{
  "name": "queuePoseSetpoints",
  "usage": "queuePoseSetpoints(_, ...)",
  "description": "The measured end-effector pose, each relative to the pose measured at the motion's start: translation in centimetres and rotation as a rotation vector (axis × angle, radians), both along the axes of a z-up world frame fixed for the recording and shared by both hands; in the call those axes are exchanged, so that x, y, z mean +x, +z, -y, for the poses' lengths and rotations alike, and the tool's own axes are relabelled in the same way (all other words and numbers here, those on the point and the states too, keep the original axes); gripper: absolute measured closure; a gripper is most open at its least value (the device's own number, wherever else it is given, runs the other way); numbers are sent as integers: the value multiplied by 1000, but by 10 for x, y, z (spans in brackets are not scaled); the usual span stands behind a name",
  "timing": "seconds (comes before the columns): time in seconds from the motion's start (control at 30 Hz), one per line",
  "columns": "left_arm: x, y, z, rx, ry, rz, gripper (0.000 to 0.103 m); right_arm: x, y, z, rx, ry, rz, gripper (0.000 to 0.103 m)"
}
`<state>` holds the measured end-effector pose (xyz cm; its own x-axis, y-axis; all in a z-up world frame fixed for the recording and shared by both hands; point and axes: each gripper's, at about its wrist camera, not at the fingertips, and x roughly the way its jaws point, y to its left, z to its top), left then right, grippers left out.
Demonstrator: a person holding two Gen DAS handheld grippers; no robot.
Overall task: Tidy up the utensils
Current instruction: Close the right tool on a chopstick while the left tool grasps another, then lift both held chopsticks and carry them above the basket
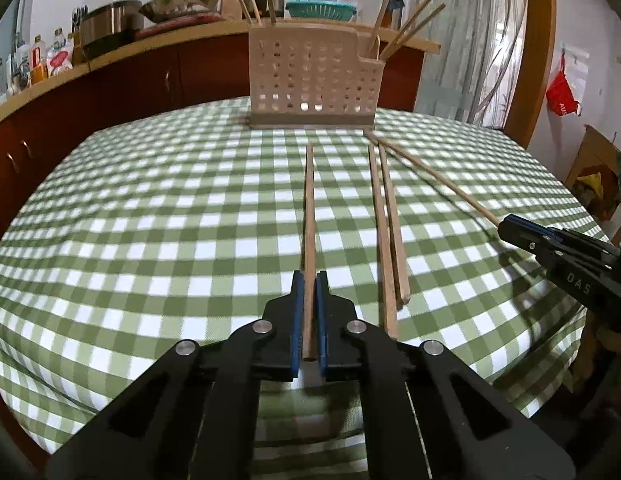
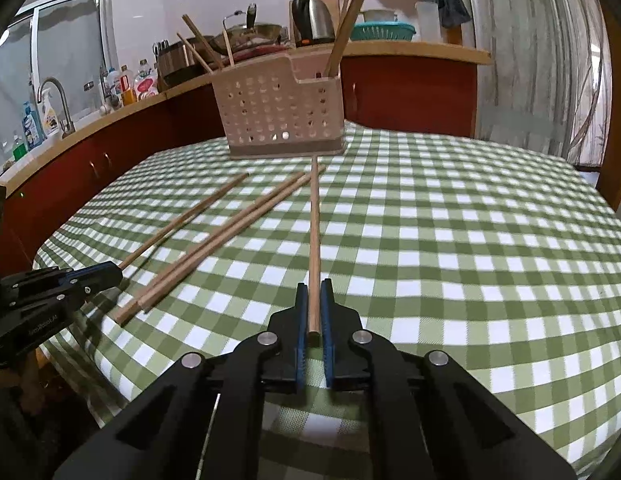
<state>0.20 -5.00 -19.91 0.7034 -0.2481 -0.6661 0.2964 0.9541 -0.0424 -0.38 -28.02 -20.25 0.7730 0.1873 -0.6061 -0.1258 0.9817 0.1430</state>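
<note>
Four wooden chopsticks lie on a table (image 1: 150, 208) covered with a green and white checked cloth, all pointing toward a beige perforated utensil holder (image 1: 314, 80) at the far edge, which already has several chopsticks standing in its compartments. The left tongs (image 1: 309, 316) are closed around the near end of the leftmost chopstick (image 1: 309, 216), blue pads on both sides of it. The right tongs (image 2: 314, 312) are likewise closed around the near end of the rightmost chopstick (image 2: 315, 232), whose far tip reaches almost to the base of the holder. Between them, a pair of chopsticks (image 1: 386, 232) lies side by side, untouched. Whether either gripped stick is off the cloth cannot be told. These sticks look light, thin and stiff, with a smooth rounded surface, so they will likely pivot or slide between the pads if pinched loosely. Held at the very end, the long free length may droop or swing; a firm squeeze and a slow tilt upright should help in dropping each into a compartment.
</note>
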Motion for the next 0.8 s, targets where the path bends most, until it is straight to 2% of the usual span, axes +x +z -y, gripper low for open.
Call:
queuePoseSetpoints(0.27,-3,33,-12,-31,21,87,96,-9,34,3,-18,-8,99,96)
queuePoseSetpoints(0.53,-6,73,-28,-81,48,169,96,-19,84,12,-17,-34,225,96)
queuePoseSetpoints(0.8,-4,105,-38,-112,58,206,96,-23,122,14,-23,-29,320,96)
